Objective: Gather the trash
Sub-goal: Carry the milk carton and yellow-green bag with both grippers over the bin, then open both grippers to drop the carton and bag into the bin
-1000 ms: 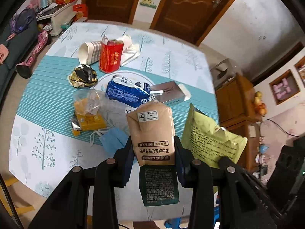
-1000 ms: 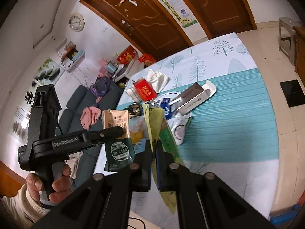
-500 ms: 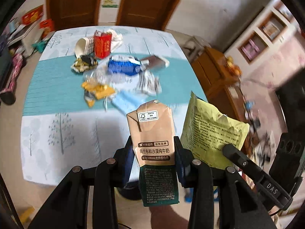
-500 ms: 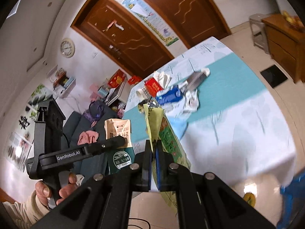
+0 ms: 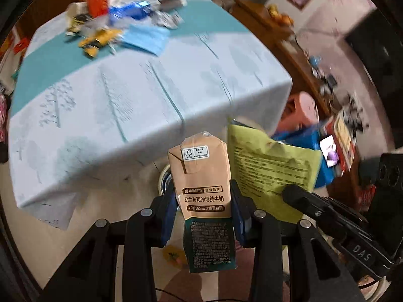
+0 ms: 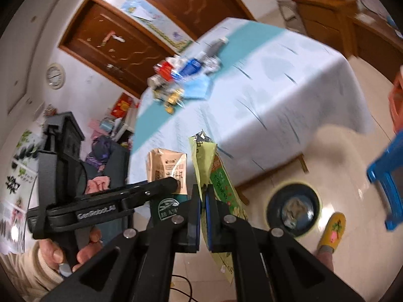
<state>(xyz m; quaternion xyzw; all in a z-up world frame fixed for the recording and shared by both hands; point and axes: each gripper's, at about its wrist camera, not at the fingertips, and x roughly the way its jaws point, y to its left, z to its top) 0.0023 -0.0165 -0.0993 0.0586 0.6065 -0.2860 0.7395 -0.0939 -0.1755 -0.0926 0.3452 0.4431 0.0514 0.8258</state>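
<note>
My left gripper (image 5: 205,211) is shut on a brown and green milk carton (image 5: 204,183), held upright off the table's near edge; the carton also shows in the right wrist view (image 6: 166,168). My right gripper (image 6: 203,214) is shut on a yellow-green snack bag (image 6: 216,176), seen beside the carton in the left wrist view (image 5: 269,168). A dark round trash bin (image 6: 294,209) stands on the floor below and right of the bag; its rim (image 5: 162,178) peeks out behind the carton. More trash (image 5: 121,25) lies in a pile at the table's far side.
The table (image 5: 141,95) has a light cloth with a teal band. A blue stool (image 6: 385,176) and a yellow slipper (image 6: 330,229) are on the floor right of the bin. A wooden cabinet (image 5: 279,30) stands to the right. A pink stool (image 5: 302,110) stands by the table corner.
Both grippers have drawn back from over the table and tilted down toward the floor, each still holding its item. The trash bin has come into view.
</note>
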